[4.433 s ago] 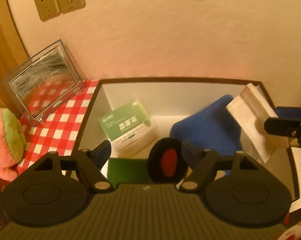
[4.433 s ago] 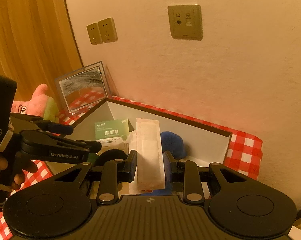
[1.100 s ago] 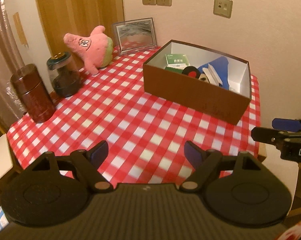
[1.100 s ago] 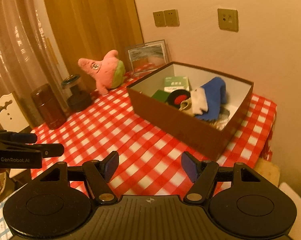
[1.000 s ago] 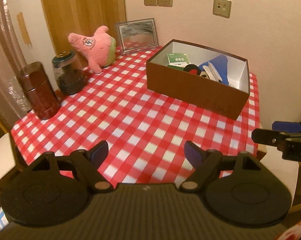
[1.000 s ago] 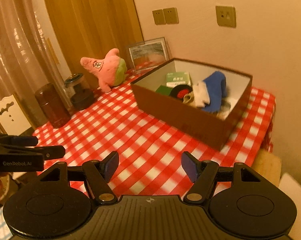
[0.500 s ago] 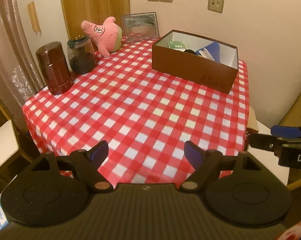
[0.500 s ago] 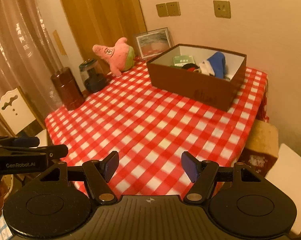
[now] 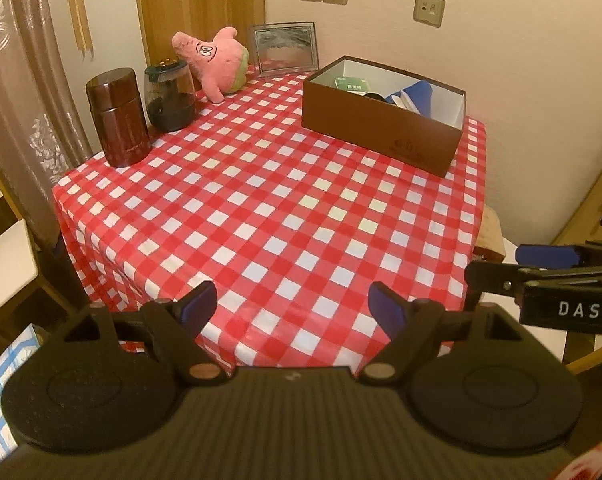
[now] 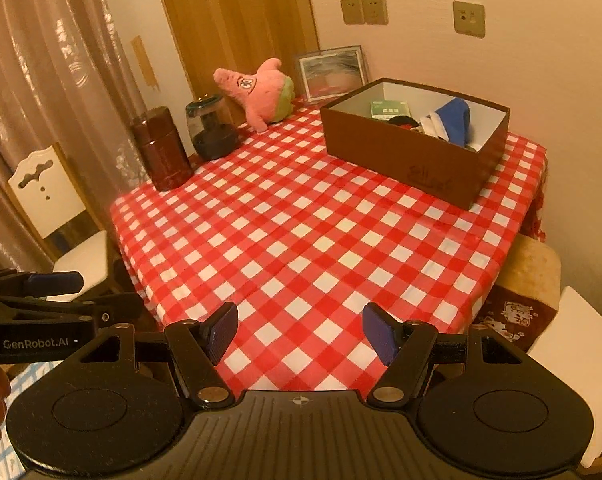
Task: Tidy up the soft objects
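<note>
A brown box (image 9: 381,130) (image 10: 413,156) stands at the far right of the red checked table. Inside it lie a blue cloth (image 10: 455,120) (image 9: 419,94), a white cloth (image 10: 431,125), a green packet (image 10: 390,109) (image 9: 351,84) and a black-and-red round piece (image 10: 401,121). A pink plush star (image 9: 217,62) (image 10: 263,92) lies at the back by the wall. My left gripper (image 9: 291,306) is open and empty over the near table edge. My right gripper (image 10: 299,334) is open and empty, also at the near edge.
A dark brown canister (image 9: 119,116) (image 10: 163,154) and a glass jar (image 9: 169,94) (image 10: 213,126) stand at the back left. A picture frame (image 9: 283,48) (image 10: 333,72) leans on the wall. A white chair (image 10: 57,208) stands left of the table, a cushioned stool (image 10: 531,276) right.
Both grippers have let go of their pieces in the box and pulled far back and up from it to the near table edge. Both stand open and empty.
</note>
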A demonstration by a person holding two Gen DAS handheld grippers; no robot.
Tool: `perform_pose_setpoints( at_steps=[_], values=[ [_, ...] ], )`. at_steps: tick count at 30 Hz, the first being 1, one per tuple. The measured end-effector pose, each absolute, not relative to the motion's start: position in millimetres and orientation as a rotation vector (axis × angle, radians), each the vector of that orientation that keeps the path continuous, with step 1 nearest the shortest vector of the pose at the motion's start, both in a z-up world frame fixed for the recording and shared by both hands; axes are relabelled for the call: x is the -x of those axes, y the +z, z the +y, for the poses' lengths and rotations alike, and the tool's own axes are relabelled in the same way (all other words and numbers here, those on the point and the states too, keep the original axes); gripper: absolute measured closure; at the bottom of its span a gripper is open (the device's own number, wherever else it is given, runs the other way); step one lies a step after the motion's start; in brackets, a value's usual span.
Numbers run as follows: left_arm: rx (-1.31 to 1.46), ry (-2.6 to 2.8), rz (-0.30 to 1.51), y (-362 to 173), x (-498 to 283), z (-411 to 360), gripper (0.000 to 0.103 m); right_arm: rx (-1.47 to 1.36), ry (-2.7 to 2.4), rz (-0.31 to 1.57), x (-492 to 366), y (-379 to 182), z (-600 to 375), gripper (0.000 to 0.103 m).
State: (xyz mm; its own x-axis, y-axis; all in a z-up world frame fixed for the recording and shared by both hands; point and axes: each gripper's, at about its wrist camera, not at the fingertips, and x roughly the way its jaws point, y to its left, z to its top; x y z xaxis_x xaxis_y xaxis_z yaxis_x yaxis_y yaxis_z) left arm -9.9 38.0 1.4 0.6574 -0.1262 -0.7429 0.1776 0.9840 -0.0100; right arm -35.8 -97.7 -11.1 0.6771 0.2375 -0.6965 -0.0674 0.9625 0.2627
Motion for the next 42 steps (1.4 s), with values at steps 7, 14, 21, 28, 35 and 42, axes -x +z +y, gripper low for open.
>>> perform_pose_setpoints(
  at_steps=[7,14,21,28,35,42],
  values=[
    [-0.059,-0.144,0.836,2,13,26,0.021,-0.216,0.187,0.815,36,-12,-109,0.034],
    [-0.054,-0.127,0.846,-1,15,19,0.021,-0.208,0.203,0.835,37,-16,-115,0.034],
    [-0.044,-0.108,0.856,-4,16,20,0.021,-0.208,0.216,0.851,35,-20,-117,0.034],
    [-0.041,-0.103,0.857,-4,16,21,0.021,-0.202,0.228,0.855,31,-22,-115,0.034],
    [-0.041,-0.102,0.854,-3,15,22,0.021,-0.204,0.226,0.855,30,-22,-114,0.034],
    [-0.039,-0.103,0.855,-2,13,22,0.021,-0.204,0.225,0.855,29,-21,-113,0.034]
  ],
)
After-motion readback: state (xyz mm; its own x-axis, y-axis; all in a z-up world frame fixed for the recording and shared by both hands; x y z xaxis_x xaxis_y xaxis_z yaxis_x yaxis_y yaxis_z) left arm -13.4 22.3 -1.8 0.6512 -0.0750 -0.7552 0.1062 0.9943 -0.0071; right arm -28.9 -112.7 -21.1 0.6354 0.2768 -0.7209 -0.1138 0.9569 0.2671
